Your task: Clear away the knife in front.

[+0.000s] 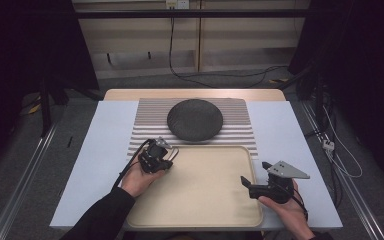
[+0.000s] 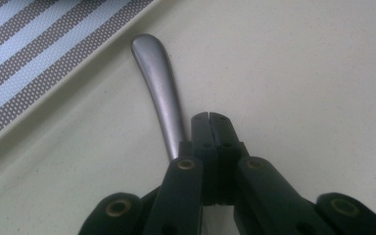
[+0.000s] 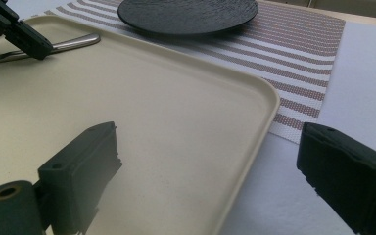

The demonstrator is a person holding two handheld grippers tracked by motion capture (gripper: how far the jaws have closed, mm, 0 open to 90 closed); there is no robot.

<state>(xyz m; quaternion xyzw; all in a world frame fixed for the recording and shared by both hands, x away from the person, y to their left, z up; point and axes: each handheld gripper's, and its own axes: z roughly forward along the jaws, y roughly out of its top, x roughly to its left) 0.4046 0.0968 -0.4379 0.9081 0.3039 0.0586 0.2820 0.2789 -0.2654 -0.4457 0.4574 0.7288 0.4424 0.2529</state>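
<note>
While the metal utensil handle [image 2: 159, 88] lay flat in the far left corner of the cream tray [image 1: 200, 200], its rounded end pointing toward the tray's rim and the striped placemat [image 1: 145, 117], the left gripper [image 2: 209, 120] sat over it with its jaws pressed together; the handle ran beside and beneath them rather than plainly between, so whether it was actually pinched could not be told. Its working end was hidden under the gripper, so spoon, fork or knife stayed an open question. From the right gripper view the same handle [image 3: 73, 43] rested on the tray floor, not lifted. Beyond the tray's far edge, a dark round plate [image 1: 195, 119] stood on the placemat, bare. The right gripper [image 1: 248, 184] hovered at the tray's near right edge, jaws spread wide, holding nothing. Judged from this, the work was at its start: the utensil had yet to leave the tray, and any setting beside the plate remained to be done on the bench [image 1: 290, 130].
</note>
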